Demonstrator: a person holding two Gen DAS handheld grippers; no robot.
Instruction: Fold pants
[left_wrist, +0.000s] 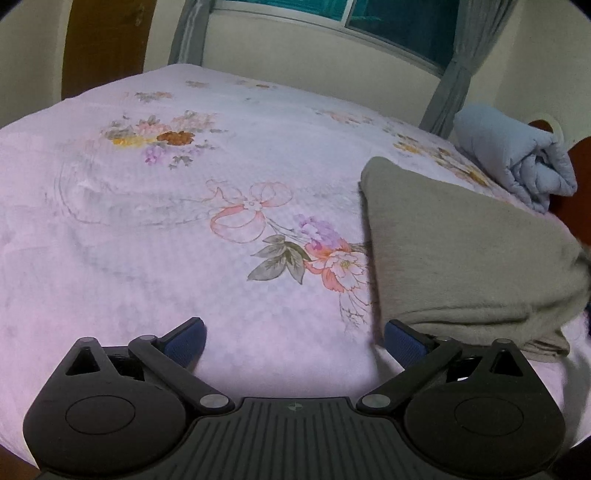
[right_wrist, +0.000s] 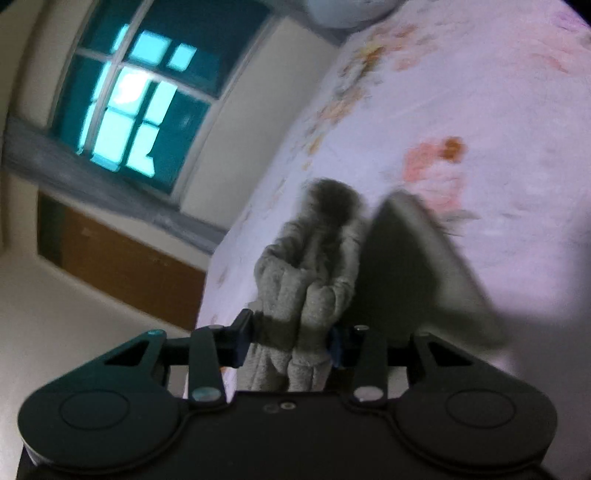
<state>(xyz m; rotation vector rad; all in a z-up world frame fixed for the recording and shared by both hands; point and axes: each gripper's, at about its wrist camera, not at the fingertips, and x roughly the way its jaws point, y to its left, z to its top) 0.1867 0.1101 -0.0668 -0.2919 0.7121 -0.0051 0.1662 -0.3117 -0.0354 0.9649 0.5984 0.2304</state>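
The pants (left_wrist: 461, 258), grey-green and already doubled into layers, lie on the bed (left_wrist: 184, 229) at its right side, near a rolled blue quilt (left_wrist: 517, 162). The right claw (right_wrist: 290, 339) grips a bunched wad of the pants, lifted off the bed; that view is blurred. The left claw (left_wrist: 293, 339) stands wide and empty, one pad at the fold's near edge. Judgement: carry the held end across evenly, keep tension low, and pin the crease with the left claw before release, lest the layers slip.
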